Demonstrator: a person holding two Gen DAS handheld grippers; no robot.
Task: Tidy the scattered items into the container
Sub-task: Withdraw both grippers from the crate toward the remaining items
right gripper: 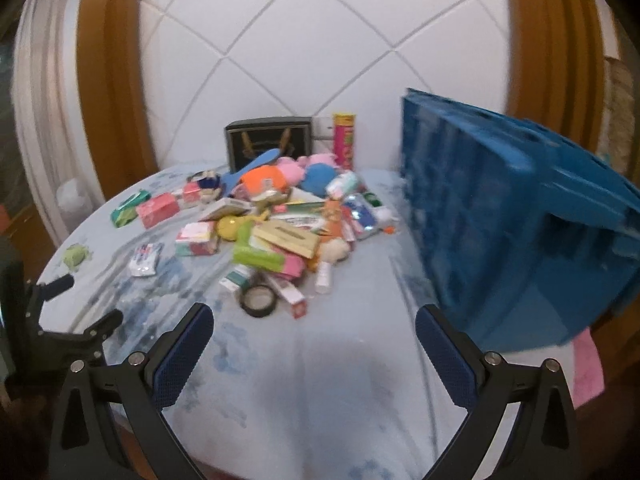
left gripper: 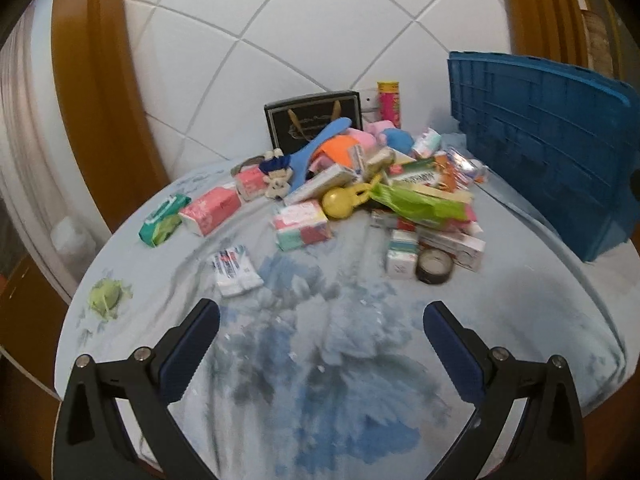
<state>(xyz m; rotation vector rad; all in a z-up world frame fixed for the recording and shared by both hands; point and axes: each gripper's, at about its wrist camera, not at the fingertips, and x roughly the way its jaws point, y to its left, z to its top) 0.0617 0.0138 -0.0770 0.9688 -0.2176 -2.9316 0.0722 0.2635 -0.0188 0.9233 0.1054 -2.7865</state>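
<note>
Nothing tidied yet: my left gripper [left gripper: 322, 334] and right gripper [right gripper: 314, 336] both gape empty, the colourful jumbled heap of packets [right gripper: 276, 224] lies outside the ribbed blue plastic crate [right gripper: 500, 216]

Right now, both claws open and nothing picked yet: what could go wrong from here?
1. The blue crate looks tilted rather than flat on the table; items dropped in may spill, or it may shift.
2. The pile is loosely stacked, so pulling one box could send the tape roll rolling toward the edge.
3. The tablecloth is wrinkled; a low claw could snag it and drag items.
</note>
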